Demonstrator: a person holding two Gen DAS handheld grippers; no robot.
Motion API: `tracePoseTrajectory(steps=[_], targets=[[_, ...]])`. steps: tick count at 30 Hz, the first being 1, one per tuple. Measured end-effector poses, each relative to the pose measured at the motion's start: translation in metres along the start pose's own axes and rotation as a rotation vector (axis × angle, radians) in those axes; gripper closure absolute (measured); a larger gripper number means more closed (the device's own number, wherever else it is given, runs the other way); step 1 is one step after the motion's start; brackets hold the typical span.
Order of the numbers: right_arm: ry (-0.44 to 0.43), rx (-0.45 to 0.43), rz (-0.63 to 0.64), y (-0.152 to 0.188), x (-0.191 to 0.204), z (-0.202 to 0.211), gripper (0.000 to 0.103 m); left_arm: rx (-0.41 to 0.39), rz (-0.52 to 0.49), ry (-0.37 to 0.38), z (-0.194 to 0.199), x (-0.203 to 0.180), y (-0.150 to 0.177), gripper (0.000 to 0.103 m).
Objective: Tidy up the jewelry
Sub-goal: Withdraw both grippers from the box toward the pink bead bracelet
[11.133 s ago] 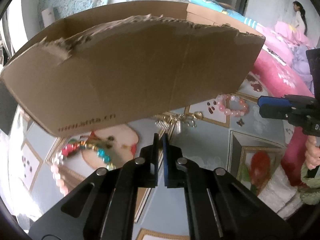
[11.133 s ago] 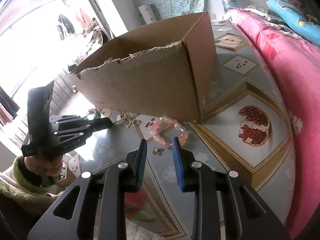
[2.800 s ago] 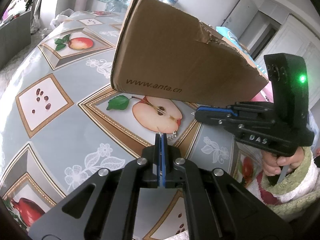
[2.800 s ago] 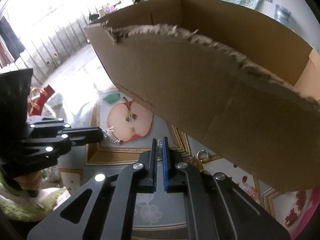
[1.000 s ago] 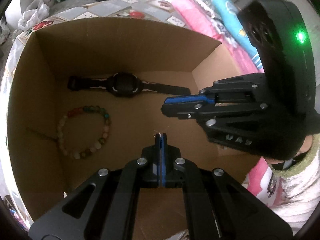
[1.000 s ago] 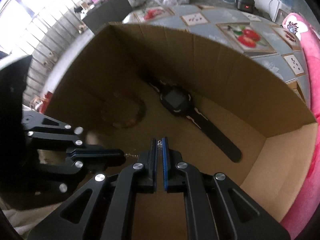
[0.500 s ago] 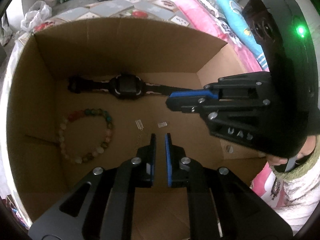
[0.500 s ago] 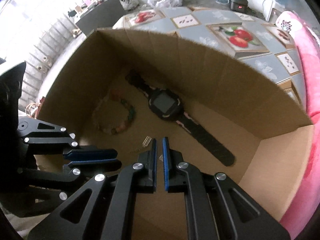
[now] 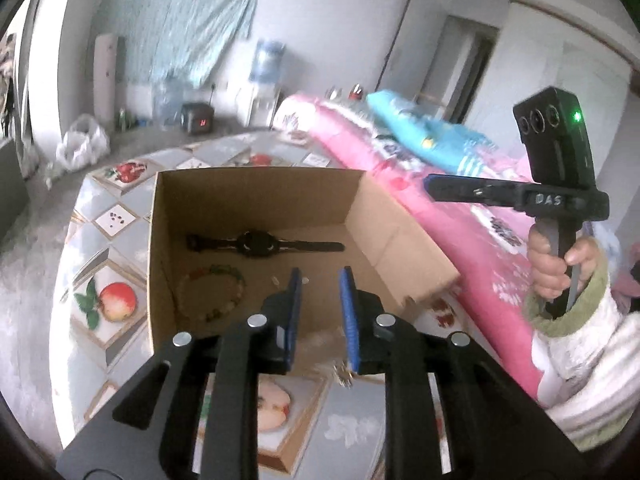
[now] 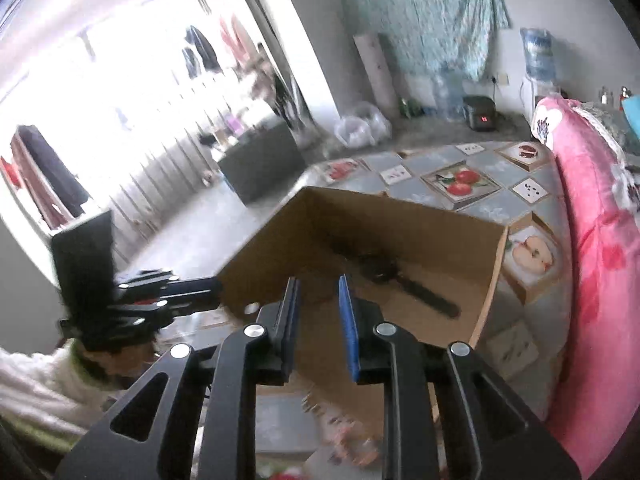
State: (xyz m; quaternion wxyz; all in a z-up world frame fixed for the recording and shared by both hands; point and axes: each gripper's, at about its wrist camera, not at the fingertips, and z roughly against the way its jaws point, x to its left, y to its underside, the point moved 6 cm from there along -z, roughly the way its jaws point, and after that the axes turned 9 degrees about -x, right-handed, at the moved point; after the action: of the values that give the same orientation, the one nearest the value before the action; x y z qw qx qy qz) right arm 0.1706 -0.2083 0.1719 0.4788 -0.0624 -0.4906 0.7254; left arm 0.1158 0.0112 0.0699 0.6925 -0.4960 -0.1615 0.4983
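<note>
The cardboard box (image 9: pixel 256 200) is sitting on the fruit-patterned table (image 9: pixel 116 248), holding a black watch (image 9: pixel 256 244), a beaded bracelet (image 9: pixel 212 292) and two tiny pale pieces (image 9: pixel 276 280) on its floor. Both the left gripper (image 9: pixel 320 280) and right gripper (image 10: pixel 318 288) are opening their jaws with nothing between them. More jewelry is lying blurred below the box's near wall (image 10: pixel 348 440); a sleeve or finger is risking snagging that torn wall and scattering small pieces.
</note>
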Motion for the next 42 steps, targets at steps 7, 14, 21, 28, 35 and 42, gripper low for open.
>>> tracePoseTrajectory(steps=[7, 14, 21, 28, 35, 42], targets=[[-0.014, 0.043, -0.101, 0.080, 0.009, 0.014, 0.082, 0.041, 0.042, 0.039, 0.015, -0.017, 0.066, 0.083], [0.224, 0.123, -0.172, 0.113, -0.036, -0.012, 0.085, 0.177, 0.006, -0.004, -0.026, -0.033, 0.125, 0.083], [0.294, 0.064, -0.170, 0.106, -0.049, -0.005, 0.085, 0.203, -0.017, 0.024, -0.039, -0.049, 0.143, 0.083], [0.233, 0.117, -0.144, 0.146, -0.036, 0.001, 0.084, 0.231, -0.080, 0.074, -0.048, -0.071, 0.156, 0.083], [0.151, 0.223, -0.225, 0.195, -0.035, -0.008, 0.084, 0.262, -0.154, 0.110, -0.067, -0.096, 0.166, 0.083], [0.196, 0.200, -0.255, 0.190, -0.057, -0.028, 0.085, 0.272, -0.154, 0.108, -0.080, -0.096, 0.164, 0.083]])
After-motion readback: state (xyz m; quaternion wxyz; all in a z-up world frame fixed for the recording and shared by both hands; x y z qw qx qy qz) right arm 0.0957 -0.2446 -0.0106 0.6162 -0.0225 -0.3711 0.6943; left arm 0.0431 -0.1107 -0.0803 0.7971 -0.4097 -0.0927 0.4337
